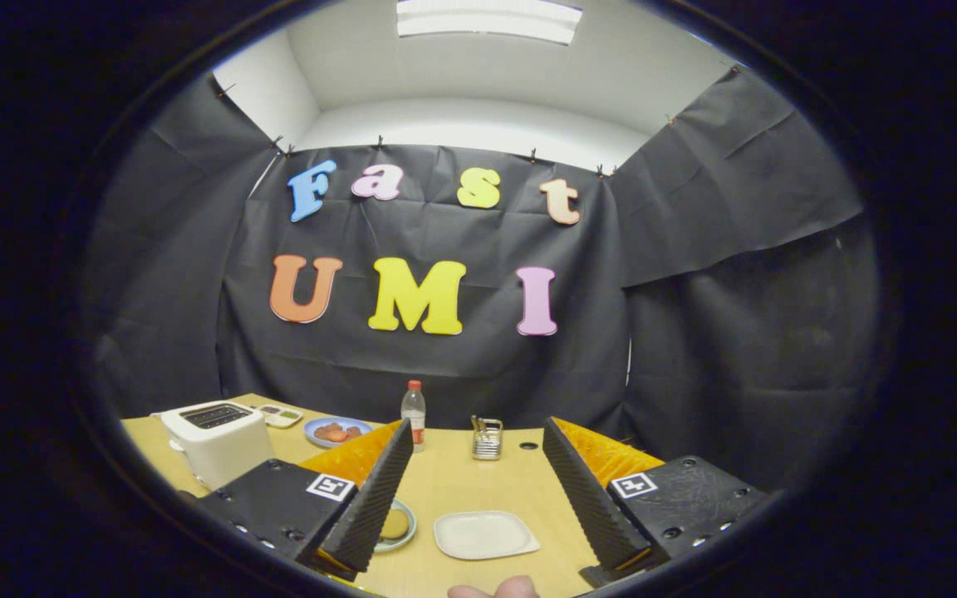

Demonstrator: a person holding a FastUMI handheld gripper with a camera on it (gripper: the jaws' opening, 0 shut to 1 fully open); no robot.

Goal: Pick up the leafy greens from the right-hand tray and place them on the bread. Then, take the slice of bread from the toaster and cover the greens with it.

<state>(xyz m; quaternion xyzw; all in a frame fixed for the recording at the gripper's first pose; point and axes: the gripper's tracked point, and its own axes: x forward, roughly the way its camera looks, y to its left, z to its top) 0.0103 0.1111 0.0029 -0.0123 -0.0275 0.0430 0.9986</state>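
the gripper (476,498) hangs above a tan table (453,486) with its two fingers spread wide apart, nothing between them but bare tabletop and dishes. near, between the fingers, lies a pale square tray (485,534); nothing can be seen on it. just left of it, partly hidden by the left finger, sits a small blue-green plate (396,526) holding a round tan piece that looks like bread (395,523). the leafy greens cannot be made out on either near dish.

far left on the table stands a white toaster (217,438), its top slots dark; whether a slice sits inside cannot be told. behind it, further off, is a small white dish (281,415) with compartments holding bits of something dark and something green, too small to name. right of that rests a blue plate (336,432) with reddish-pink food on it. a clear bottle (414,414) with a red cap stands upright at the far edge, and to its right a small wire basket (487,440) holds some upright items. fingertips of a person (495,590) show at the very near edge.
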